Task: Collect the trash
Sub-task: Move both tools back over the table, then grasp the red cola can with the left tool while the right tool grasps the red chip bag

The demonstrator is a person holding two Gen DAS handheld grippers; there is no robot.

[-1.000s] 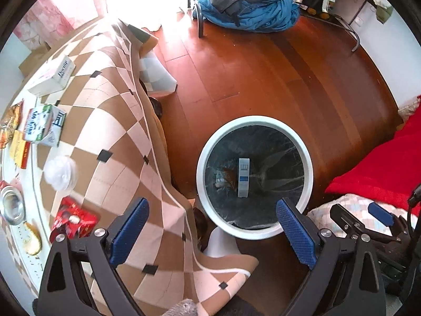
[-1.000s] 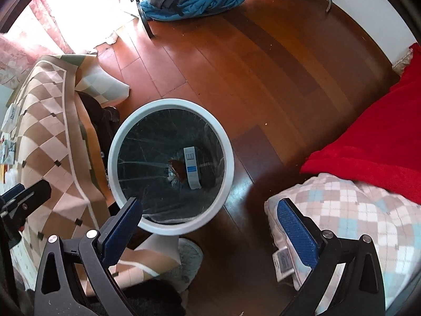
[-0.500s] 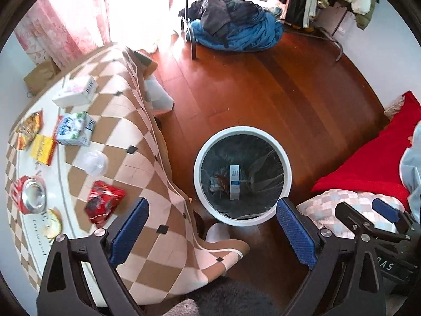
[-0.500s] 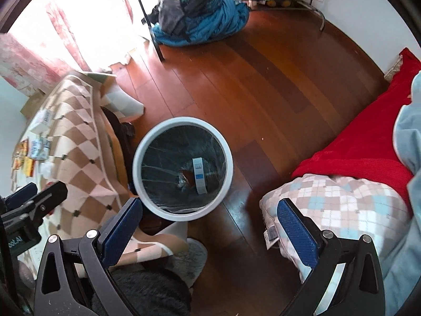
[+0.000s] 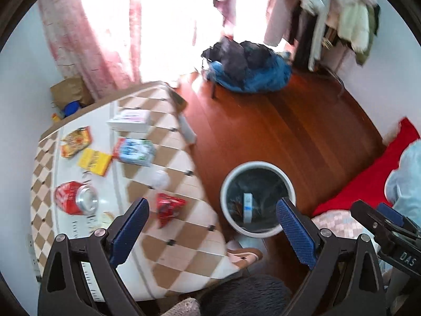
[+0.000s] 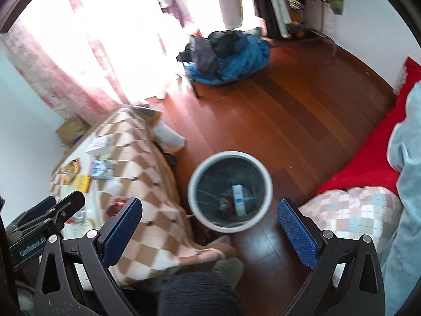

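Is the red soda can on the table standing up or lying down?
Lying down. The can rests on its side on the table, its silver top facing sideways.

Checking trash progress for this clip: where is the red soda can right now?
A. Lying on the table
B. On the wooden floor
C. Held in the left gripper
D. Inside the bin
A: the red soda can lies on its side on the table; the left gripper is open and holds nothing.
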